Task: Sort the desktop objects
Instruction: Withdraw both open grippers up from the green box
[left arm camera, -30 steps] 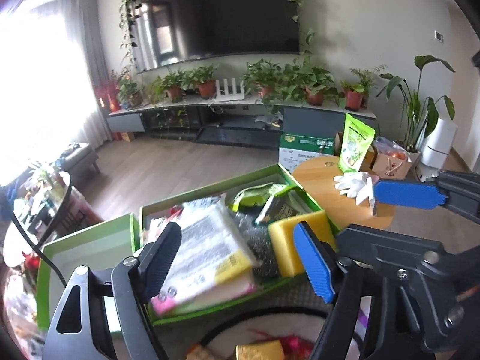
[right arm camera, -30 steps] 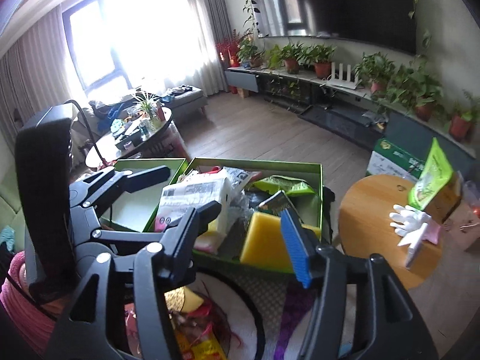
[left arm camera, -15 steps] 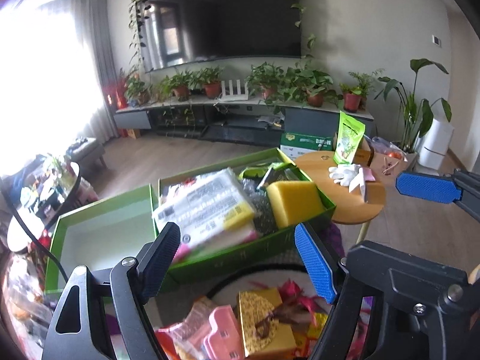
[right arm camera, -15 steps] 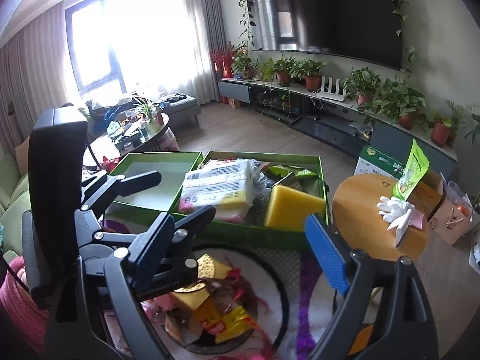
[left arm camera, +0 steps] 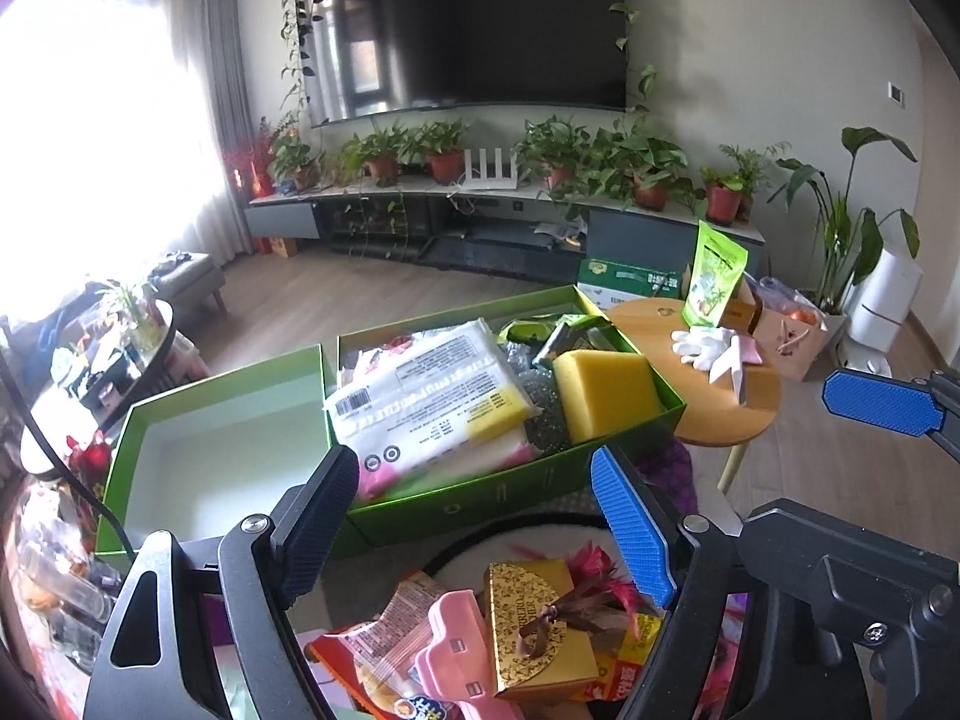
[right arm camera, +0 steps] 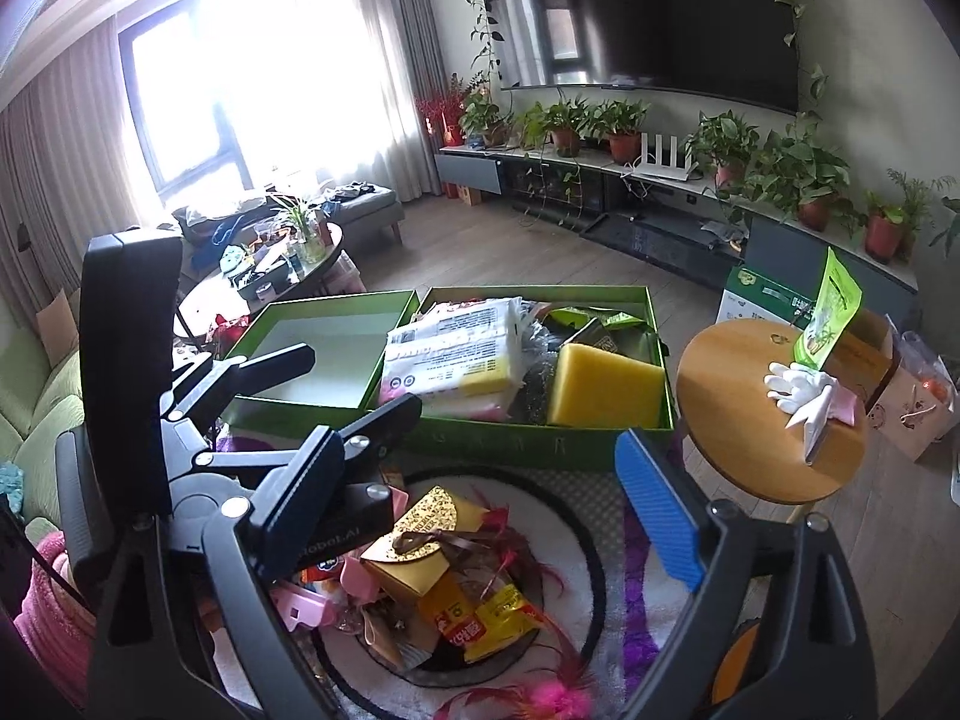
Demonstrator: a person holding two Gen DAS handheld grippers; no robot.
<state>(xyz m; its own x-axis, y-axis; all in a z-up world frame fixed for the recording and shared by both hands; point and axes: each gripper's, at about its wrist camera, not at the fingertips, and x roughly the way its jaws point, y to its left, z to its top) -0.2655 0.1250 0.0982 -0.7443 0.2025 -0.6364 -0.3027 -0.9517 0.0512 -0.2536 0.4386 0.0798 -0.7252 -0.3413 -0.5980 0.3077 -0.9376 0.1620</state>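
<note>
A green box (left arm camera: 510,501) (right arm camera: 540,450) holds a white packet (left arm camera: 426,396) (right arm camera: 456,354), a yellow sponge (left arm camera: 606,384) (right arm camera: 606,387), a steel scourer and green packets. Its empty lid (left arm camera: 222,456) (right arm camera: 324,354) lies to the left. A pile sits on a white mat in front: a gold gift box (left arm camera: 534,624) (right arm camera: 420,546), a pink clip (left arm camera: 462,654), snack packets (right arm camera: 480,618). My left gripper (left arm camera: 474,528) is open and empty above the pile. My right gripper (right arm camera: 498,498) is open and empty above the pile.
A round wooden side table (left arm camera: 708,396) (right arm camera: 750,420) stands right of the box with white gloves (right arm camera: 798,384) and a green pouch (left arm camera: 714,282). A cluttered coffee table (right arm camera: 270,264) is at the left. A TV bench with potted plants (left arm camera: 540,168) runs along the far wall.
Both grippers have drawn back and up from the green box. The pile on the white mat has come into view below them. Both stay open.
</note>
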